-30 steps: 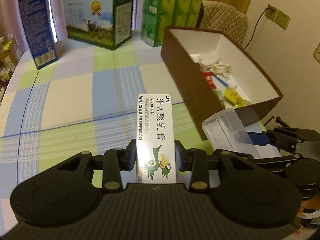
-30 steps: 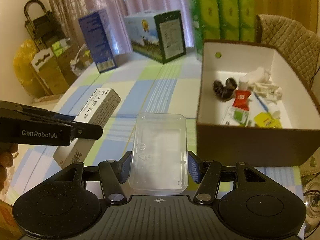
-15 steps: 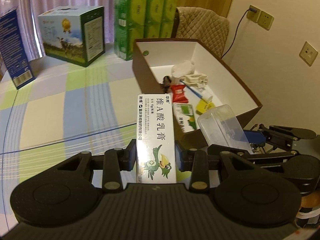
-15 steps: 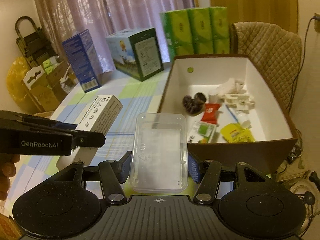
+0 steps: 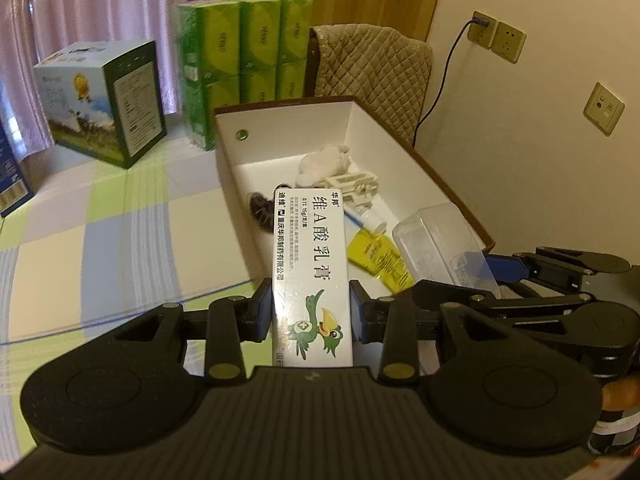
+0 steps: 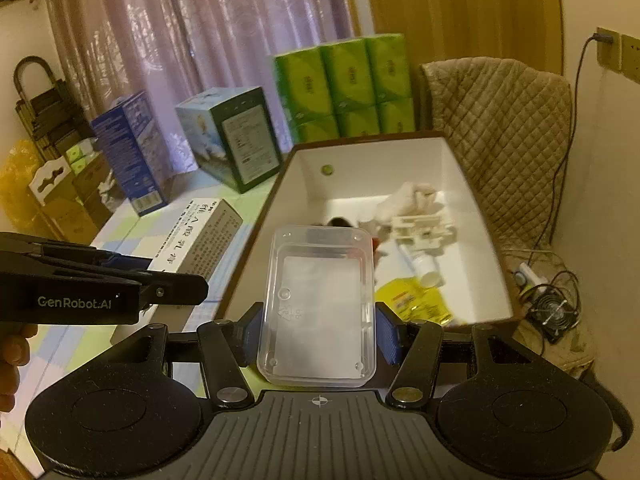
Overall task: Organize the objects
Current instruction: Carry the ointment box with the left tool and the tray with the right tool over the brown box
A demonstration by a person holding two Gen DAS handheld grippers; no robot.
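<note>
My left gripper [image 5: 311,315] clamps the stiff, light white ointment carton [image 5: 310,264] by its long sides; my right gripper [image 6: 318,334] clamps the slick clear plastic tub [image 6: 320,304].

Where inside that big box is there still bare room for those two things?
In the brown box, bare floor shows along its right wall and beside the green sticker. The middle is crowded: clips, yellow pouch, white wad.

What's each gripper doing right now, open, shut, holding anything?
Left gripper: shut on the ointment carton.
Right gripper: shut on the clear plastic container.
</note>
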